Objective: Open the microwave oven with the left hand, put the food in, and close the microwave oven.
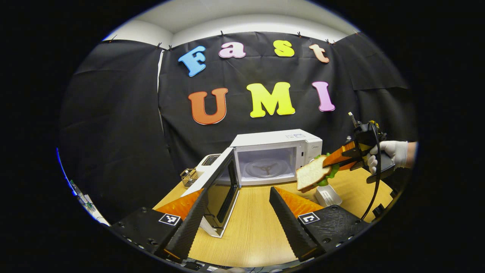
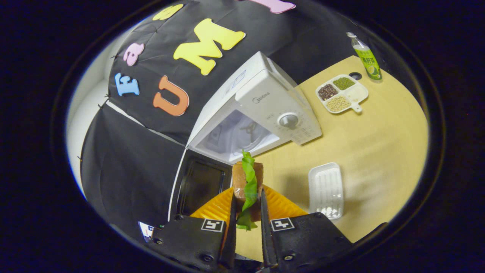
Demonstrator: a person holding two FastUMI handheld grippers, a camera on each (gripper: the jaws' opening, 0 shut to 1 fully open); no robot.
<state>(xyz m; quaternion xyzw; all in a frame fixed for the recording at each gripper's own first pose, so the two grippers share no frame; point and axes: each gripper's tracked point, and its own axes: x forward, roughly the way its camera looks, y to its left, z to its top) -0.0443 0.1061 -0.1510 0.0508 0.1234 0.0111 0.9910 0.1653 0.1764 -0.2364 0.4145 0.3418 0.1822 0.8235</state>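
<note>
Two fingers of the left gripper (image 1: 242, 212) stand wide apart, holding nothing, in the left gripper view; the microwave (image 1: 276, 155) sits toward the desk's (image 1: 254, 227) far edge, door (image 1: 216, 189) swung open. A gloved hand (image 1: 392, 153) brings the sandwich (image 1: 312, 174) near the cavity.

Right gripper view: right gripper (image 2: 248, 212) fingers clamp the sandwich (image 2: 248, 182), held before the open microwave (image 2: 257, 113); white tray (image 2: 326, 189) just beside.

The left gripper (image 1: 238, 212) hangs over the desk's (image 1: 254, 231) near edge, fingers spread wide, gripping nothing. The right gripper (image 2: 248, 212), held in a gloved hand (image 1: 390, 153), has its fingers pressed together.
</note>
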